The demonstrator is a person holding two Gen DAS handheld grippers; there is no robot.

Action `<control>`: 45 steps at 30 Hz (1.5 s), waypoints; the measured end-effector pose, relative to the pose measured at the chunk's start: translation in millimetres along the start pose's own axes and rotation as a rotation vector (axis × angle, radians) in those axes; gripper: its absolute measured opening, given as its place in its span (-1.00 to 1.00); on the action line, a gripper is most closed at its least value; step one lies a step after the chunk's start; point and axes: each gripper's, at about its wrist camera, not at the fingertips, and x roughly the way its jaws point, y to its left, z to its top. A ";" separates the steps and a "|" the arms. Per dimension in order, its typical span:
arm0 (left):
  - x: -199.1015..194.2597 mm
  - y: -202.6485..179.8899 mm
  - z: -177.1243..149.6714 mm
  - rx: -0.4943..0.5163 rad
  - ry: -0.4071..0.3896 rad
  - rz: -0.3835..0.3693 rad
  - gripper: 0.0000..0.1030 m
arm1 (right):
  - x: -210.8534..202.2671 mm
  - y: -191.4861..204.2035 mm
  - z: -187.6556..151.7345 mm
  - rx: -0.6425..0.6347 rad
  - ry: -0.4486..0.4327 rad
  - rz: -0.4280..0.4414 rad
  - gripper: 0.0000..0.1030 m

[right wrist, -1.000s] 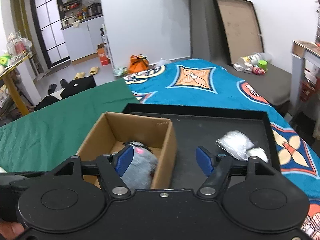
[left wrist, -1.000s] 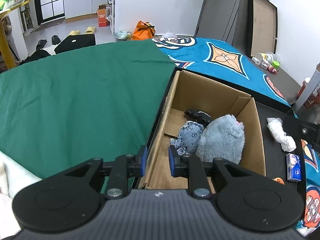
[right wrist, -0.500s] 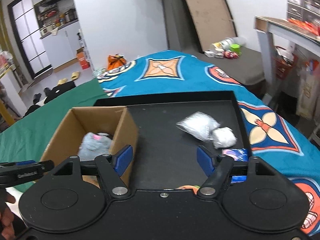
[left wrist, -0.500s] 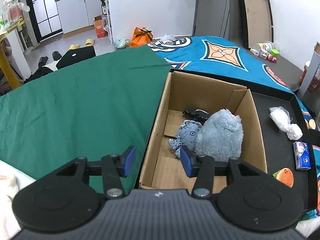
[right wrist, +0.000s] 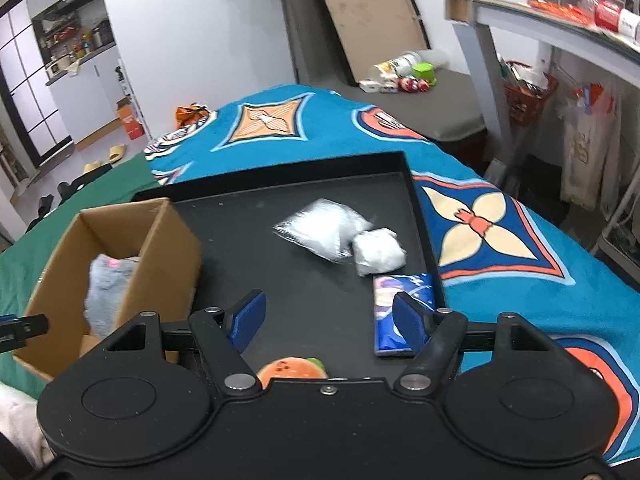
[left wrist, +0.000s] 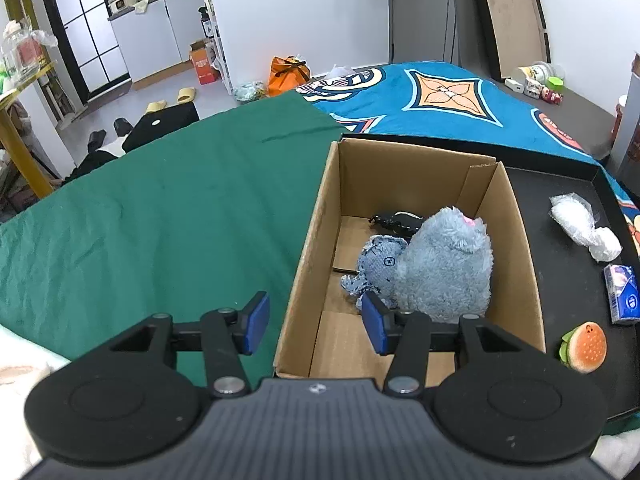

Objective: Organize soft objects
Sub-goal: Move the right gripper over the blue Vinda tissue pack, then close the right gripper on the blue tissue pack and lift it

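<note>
A cardboard box (left wrist: 516, 240) stands on the left of a black tray (left wrist: 568, 276). It holds a grey furry plush (left wrist: 444, 268), a small denim plush (left wrist: 376, 264) and a black item (left wrist: 396, 220). My left gripper (left wrist: 315, 322) is open, and the box's near-left wall stands between its pads without touching them. My right gripper (right wrist: 328, 320) is open and empty over the tray (right wrist: 248, 216), just above a burger toy (right wrist: 292, 368). A blue tissue pack (right wrist: 390, 300) lies by its right finger. Two white soft bags (right wrist: 324, 228) lie further out. The box (right wrist: 168, 268) is to its left.
Green cloth (left wrist: 160, 220) covers the surface left of the box and a blue patterned blanket (right wrist: 500, 232) lies around the tray. The burger toy (left wrist: 584, 346), tissue pack (left wrist: 620, 292) and white bags (left wrist: 580, 224) sit on the tray's right side. A desk (right wrist: 560, 40) stands at the far right.
The left jaws have opened off the box's wall, which they pinched a second ago. The right gripper has swung right and down, from above the box to over the tray's loose items.
</note>
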 end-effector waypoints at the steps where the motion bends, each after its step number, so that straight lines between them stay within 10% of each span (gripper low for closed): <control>1: 0.0 -1.3 0.0 0.006 -0.001 0.005 -0.04 | 2.4 -3.6 -0.7 0.008 0.003 -0.004 0.34; 40: 8.7 -43.3 0.4 0.149 0.026 0.141 0.10 | 70.1 -40.9 -28.7 0.047 0.103 -0.074 0.24; 45: 8.0 -44.0 0.9 0.143 0.023 0.136 0.10 | 75.5 -37.6 -30.6 0.031 0.134 -0.073 -0.01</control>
